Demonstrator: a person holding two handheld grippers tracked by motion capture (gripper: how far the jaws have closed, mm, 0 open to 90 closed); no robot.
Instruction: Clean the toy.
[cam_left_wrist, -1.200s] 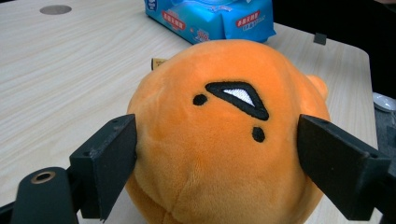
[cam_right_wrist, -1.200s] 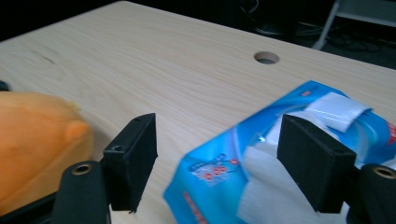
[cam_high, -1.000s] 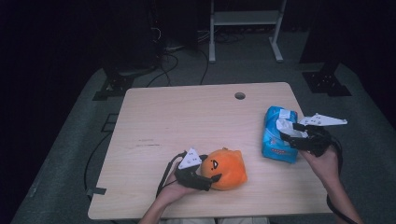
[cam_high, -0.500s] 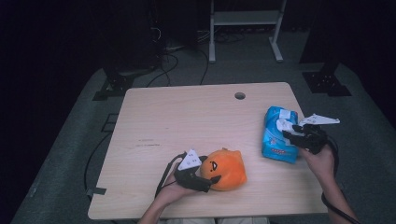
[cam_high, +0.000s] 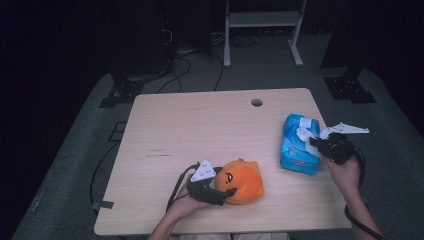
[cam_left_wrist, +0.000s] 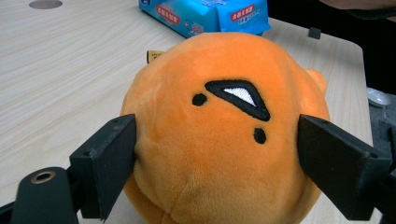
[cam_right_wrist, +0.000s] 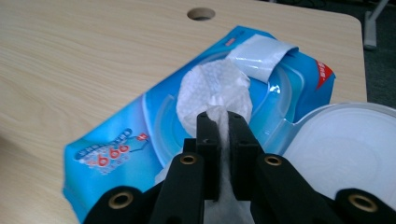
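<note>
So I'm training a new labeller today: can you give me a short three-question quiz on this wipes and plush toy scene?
1. True or false: the right gripper is shut on a white wipe sticking out of the blue pack.
2. What is between the jaws of the left gripper? A) the blue pack B) the orange plush toy C) nothing
3. Fill in: the pack's white sticker flap is peeled ____.

Key
1. True; the jaws have just been closing, with the wipe between them.
2. B; both jaws press on the toy's sides.
3. Open (back), baring the wipe.
</note>
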